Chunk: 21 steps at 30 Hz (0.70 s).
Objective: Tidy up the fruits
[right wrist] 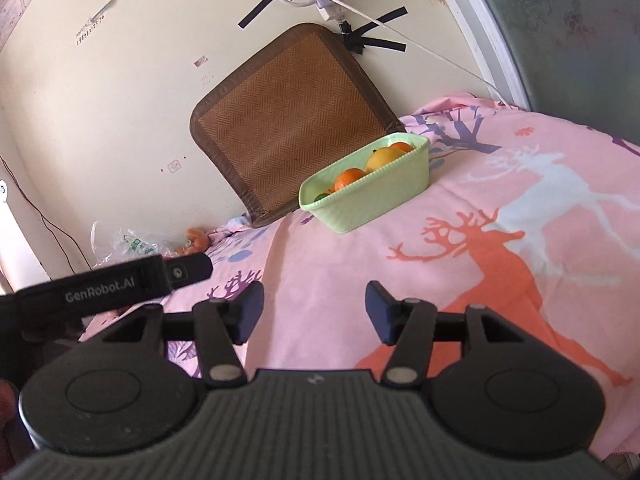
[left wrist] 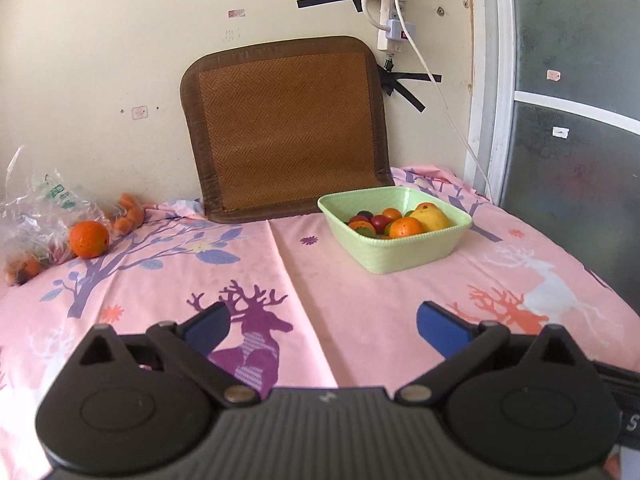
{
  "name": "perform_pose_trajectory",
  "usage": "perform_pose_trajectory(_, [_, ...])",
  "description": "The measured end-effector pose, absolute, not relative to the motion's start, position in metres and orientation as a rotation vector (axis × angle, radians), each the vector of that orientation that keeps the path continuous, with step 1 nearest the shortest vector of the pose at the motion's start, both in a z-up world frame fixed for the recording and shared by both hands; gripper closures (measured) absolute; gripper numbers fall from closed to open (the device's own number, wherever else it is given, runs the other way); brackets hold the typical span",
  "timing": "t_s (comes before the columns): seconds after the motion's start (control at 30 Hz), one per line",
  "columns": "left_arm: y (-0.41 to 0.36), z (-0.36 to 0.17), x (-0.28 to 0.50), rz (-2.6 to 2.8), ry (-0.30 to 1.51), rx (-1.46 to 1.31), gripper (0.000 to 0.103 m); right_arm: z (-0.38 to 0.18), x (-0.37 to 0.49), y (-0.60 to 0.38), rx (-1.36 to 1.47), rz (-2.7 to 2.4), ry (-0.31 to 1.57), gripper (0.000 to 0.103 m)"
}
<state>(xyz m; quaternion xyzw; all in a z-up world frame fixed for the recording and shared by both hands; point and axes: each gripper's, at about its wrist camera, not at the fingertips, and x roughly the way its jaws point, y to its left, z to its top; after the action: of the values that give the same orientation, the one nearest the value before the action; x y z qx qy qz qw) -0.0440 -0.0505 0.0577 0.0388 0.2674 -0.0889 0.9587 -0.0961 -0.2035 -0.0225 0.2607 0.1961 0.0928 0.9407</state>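
Observation:
A pale green basket (left wrist: pixel 400 254) stands on the pink deer-print cloth (left wrist: pixel 340 312), holding oranges, a yellow fruit (left wrist: pixel 432 216) and small dark fruits. One loose orange (left wrist: pixel 89 239) lies at the far left by a clear plastic bag (left wrist: pixel 36 216). My left gripper (left wrist: pixel 322 330) hovers over the cloth, well short of the basket, jaws wide apart with nothing between them. My right gripper (right wrist: pixel 314 312) is tilted and also open and empty; the basket (right wrist: pixel 372 196) lies ahead of it. The left gripper's body (right wrist: pixel 120 286) crosses the right wrist view's left side.
A brown woven mat (left wrist: pixel 286 128) leans on the wall behind the basket. A power strip and white cable (left wrist: pixel 436 80) hang on the wall at right. Small orange fruits (left wrist: pixel 128 212) sit by the bag. A glass door (left wrist: pixel 572 120) bounds the right side.

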Motion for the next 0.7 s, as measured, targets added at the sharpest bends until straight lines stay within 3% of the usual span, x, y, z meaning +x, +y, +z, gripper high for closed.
perform_pose_trajectory(0.7, [-0.049, 0.038, -0.054, -0.114, 0.619, 0.119, 0.000, -0.030, -0.102, -0.207, 0.536, 0.164, 0.401, 0.037])
